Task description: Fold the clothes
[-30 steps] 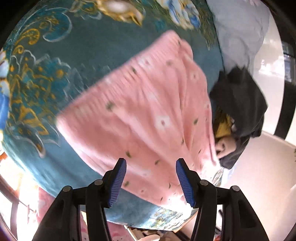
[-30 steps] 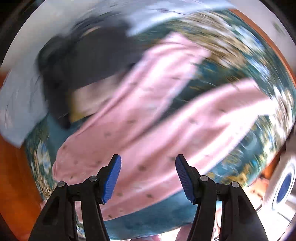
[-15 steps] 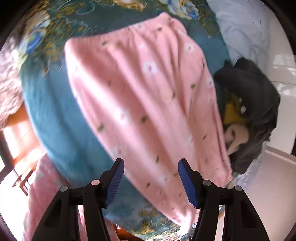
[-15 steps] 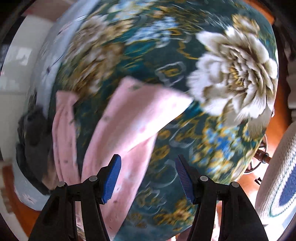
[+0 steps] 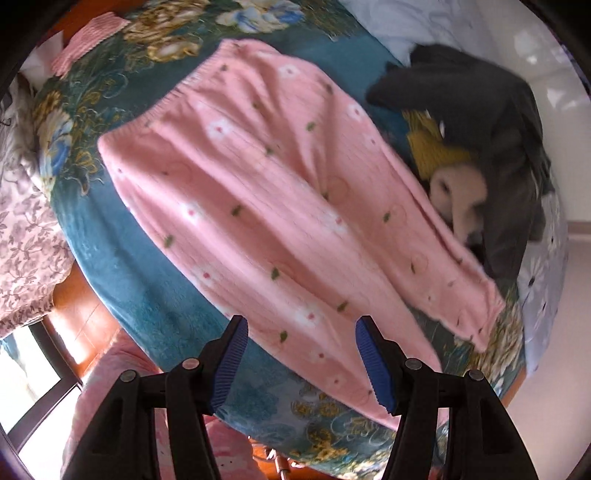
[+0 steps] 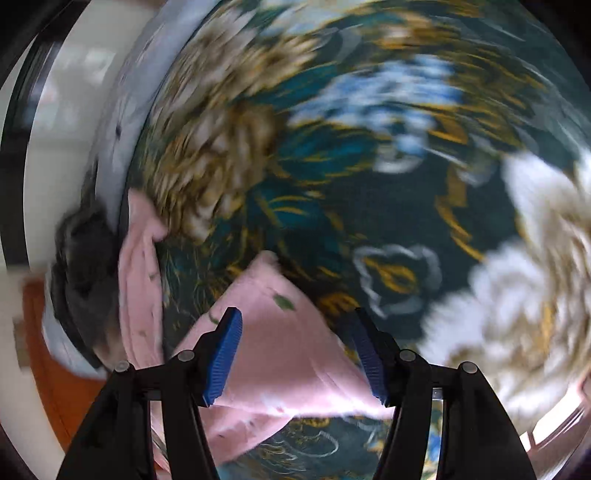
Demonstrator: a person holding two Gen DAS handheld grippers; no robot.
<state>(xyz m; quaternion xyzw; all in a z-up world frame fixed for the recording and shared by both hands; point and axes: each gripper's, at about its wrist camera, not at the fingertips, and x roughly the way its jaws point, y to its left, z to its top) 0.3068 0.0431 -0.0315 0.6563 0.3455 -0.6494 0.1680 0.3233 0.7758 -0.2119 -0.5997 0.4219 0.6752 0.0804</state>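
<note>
We look down on a pair of pink flowered trousers (image 5: 280, 206) spread flat across a teal floral bedspread (image 5: 122, 266), waistband toward the top of the left wrist view and both legs running down to the right. Our left gripper (image 5: 301, 363) hangs above the lower leg with its blue pads apart, grasping nothing. Beside the trousers' right edge lies a heap of dark clothes (image 5: 491, 122) with a yellow piece tucked in, partly on a pale sheet (image 5: 421, 22). In the blurred right wrist view, our right gripper (image 6: 295, 354) points down over a leg end of the pink trousers (image 6: 280, 354), jaws parted, the cloth seen between the pads but not pinched. The bedspread (image 6: 369, 184) fills that view.
</note>
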